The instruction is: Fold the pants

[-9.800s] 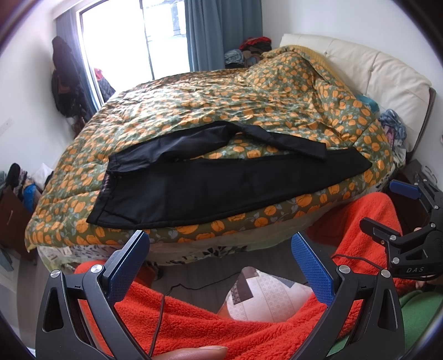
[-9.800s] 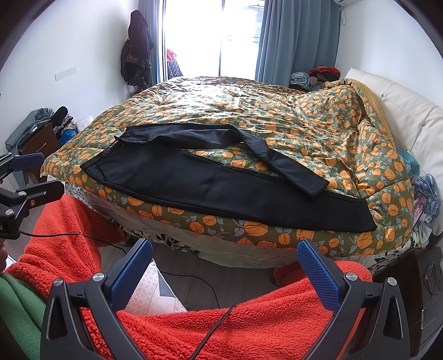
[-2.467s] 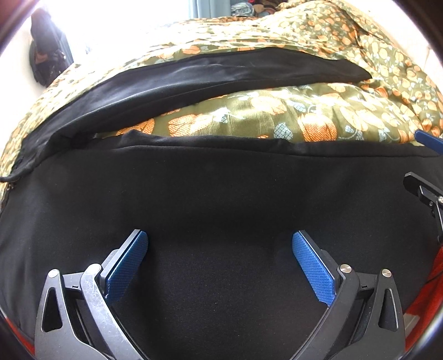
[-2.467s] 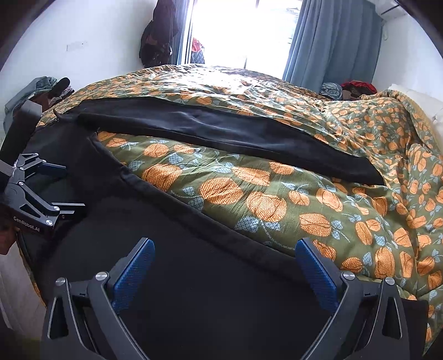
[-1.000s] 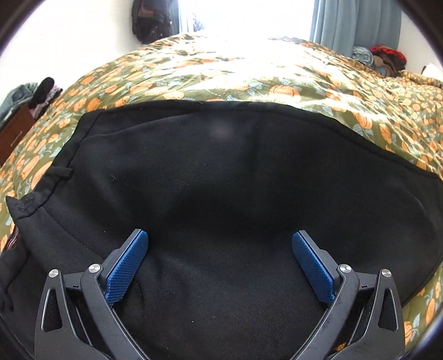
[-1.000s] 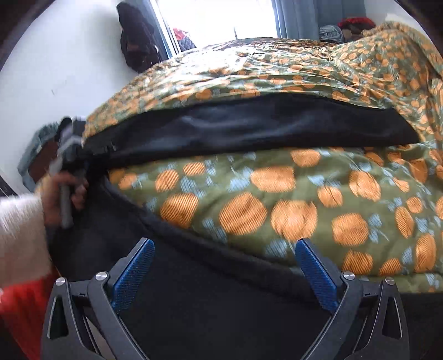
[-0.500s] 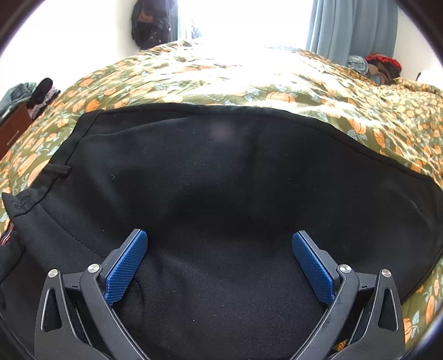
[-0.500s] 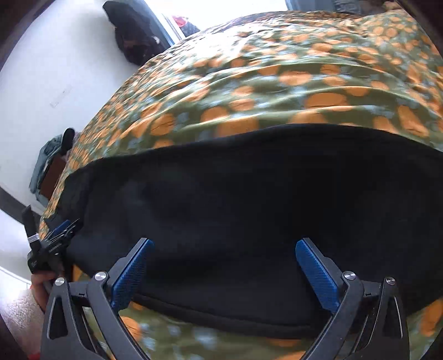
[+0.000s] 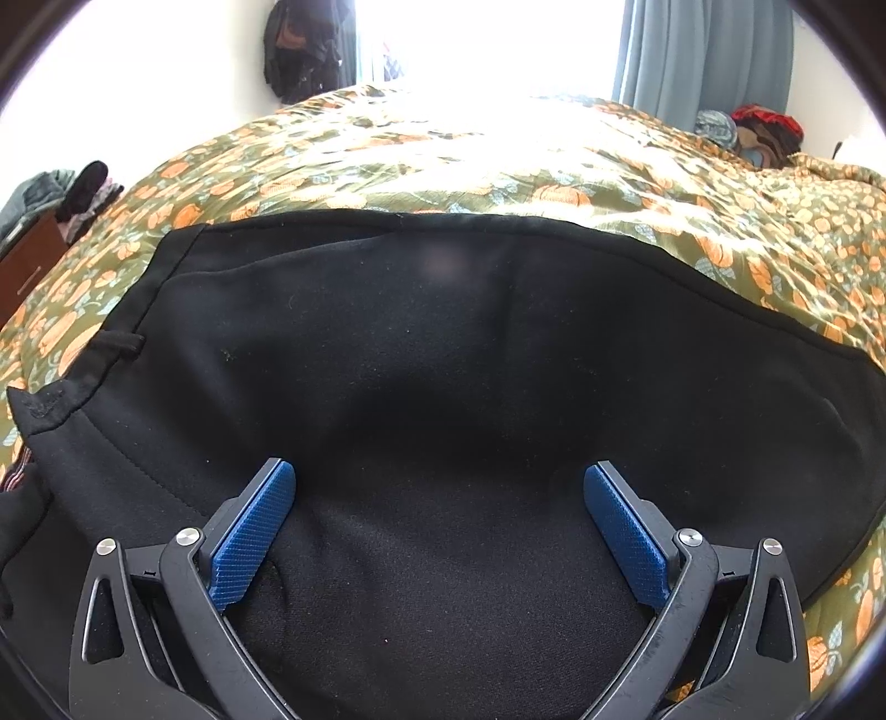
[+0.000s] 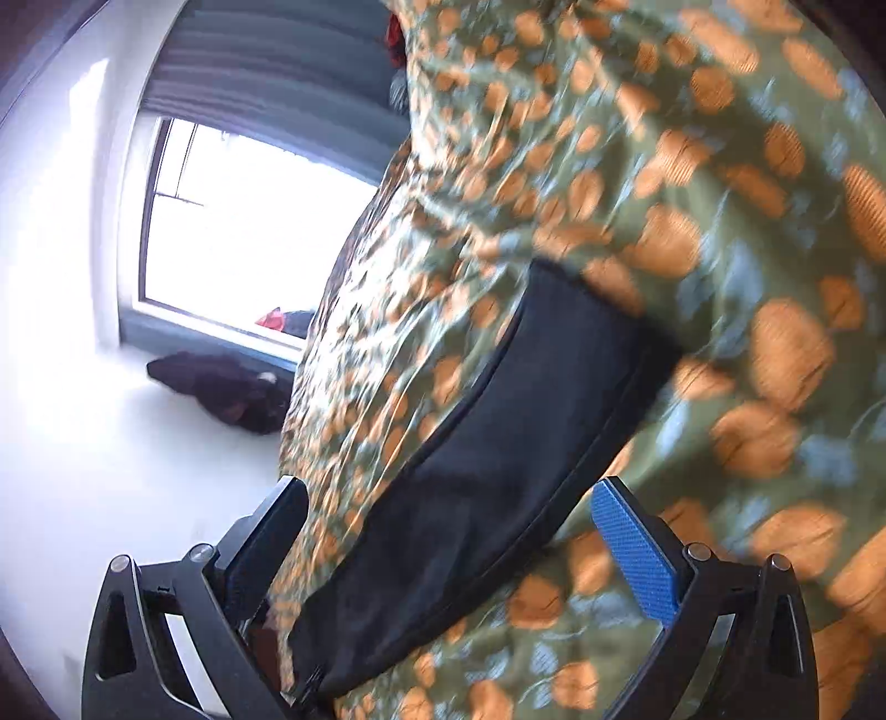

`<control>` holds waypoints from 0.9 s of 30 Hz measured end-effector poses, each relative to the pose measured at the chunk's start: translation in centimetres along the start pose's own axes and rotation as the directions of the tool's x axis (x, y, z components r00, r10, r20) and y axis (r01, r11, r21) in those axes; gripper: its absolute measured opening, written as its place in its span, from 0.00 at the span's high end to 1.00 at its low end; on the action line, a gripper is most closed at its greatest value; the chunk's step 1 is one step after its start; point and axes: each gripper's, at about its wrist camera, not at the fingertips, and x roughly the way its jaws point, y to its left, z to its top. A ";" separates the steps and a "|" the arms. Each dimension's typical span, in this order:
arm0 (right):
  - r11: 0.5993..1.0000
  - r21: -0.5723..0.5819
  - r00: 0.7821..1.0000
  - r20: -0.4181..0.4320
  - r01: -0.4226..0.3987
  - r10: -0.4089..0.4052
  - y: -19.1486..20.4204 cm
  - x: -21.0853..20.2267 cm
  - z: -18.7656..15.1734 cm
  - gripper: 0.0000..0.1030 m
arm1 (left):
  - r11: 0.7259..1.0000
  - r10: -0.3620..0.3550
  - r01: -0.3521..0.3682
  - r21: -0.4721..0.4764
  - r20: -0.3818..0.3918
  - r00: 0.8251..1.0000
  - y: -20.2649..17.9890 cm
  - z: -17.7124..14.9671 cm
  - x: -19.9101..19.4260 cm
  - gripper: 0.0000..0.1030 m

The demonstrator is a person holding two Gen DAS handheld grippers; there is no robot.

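Observation:
Black pants lie spread on a green quilt with orange pumpkins; their waistband and a belt loop sit at the left. My left gripper hovers low over the seat of the pants, open, with only cloth below its blue pads. In the tilted, blurred right wrist view, one black pant leg runs diagonally across the quilt. My right gripper is open above that leg, which passes between its fingers without being pinched.
A bright window and blue curtains stand behind the bed. Dark clothes hang on the wall. A pile of clothing sits at the far right, and a brown cabinet at the left.
The right gripper has rolled sharply sideways and swung toward the leg end; its view now tilts and blurs. The left gripper has hardly moved over the pants' seat. Both stayed open.

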 end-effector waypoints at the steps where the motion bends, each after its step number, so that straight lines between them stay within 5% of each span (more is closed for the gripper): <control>1: 0.997 -0.034 0.997 -0.043 0.070 -0.071 0.4 1.6 -0.5 0.02 | 1.000 0.002 -0.002 0.001 -0.001 1.000 0.0 0.0 0.0 0.00; 5: 0.969 -0.003 0.969 -0.017 0.246 -0.246 -1.2 4.2 -0.2 0.03 | 1.000 0.010 -0.010 0.007 -0.001 1.000 -0.1 0.0 0.0 0.01; 13: 0.950 0.164 0.943 0.160 0.267 -0.293 -2.6 3.7 3.5 0.02 | 1.000 0.009 -0.009 0.008 -0.001 1.000 0.0 0.0 0.0 0.00; 14: 0.951 0.154 0.941 0.168 0.269 -0.293 -2.4 3.8 3.8 0.08 | 1.000 0.009 -0.009 0.008 -0.001 1.000 0.0 0.0 0.0 0.00; 18: 0.943 0.129 0.927 0.184 0.306 -0.326 -3.0 2.9 3.6 0.78 | 1.000 0.010 -0.010 0.008 -0.001 1.000 0.0 0.0 0.0 0.00; 21: 0.968 0.131 0.948 0.212 0.212 -0.236 -4.1 1.6 3.0 0.88 | 1.000 0.008 -0.008 0.007 0.001 1.000 0.0 0.0 0.1 0.00; 27: 0.992 -0.068 0.968 0.236 0.102 -0.083 -2.3 -1.3 1.1 0.94 | 1.000 0.007 -0.007 0.006 0.003 1.000 0.0 0.0 0.1 0.00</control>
